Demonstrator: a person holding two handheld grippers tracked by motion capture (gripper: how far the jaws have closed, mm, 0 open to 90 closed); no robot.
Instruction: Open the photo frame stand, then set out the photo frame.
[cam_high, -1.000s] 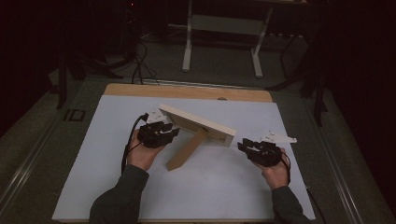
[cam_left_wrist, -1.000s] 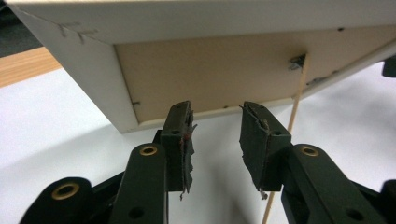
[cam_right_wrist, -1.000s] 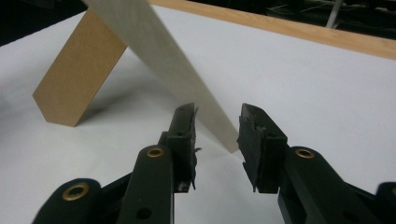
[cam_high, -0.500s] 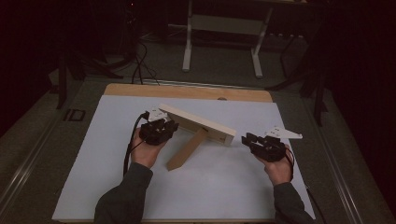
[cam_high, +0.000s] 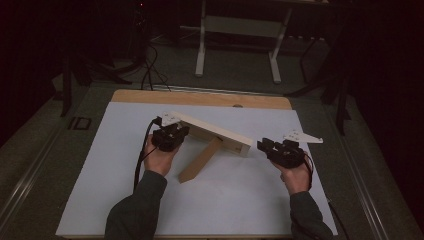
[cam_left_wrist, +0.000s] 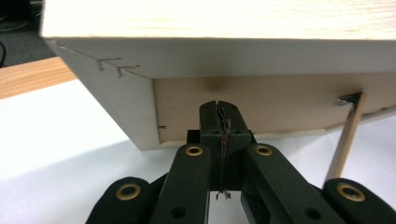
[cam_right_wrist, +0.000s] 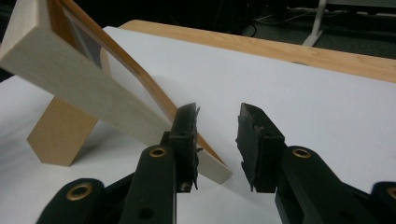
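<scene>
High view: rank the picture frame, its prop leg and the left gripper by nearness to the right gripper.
From the right gripper:
1. Picture frame: its right end lies just left of the jaws.
2. Prop leg: further left, under the frame's middle.
3. Left gripper: at the frame's far left end.

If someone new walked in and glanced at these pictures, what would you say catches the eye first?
Most striking is the pale wooden picture frame standing tilted on its back stand in the middle of the white table cover. The left gripper sits with jaws shut close behind the frame's left end. The right gripper waits open just beyond the frame's right end, not touching it.
</scene>
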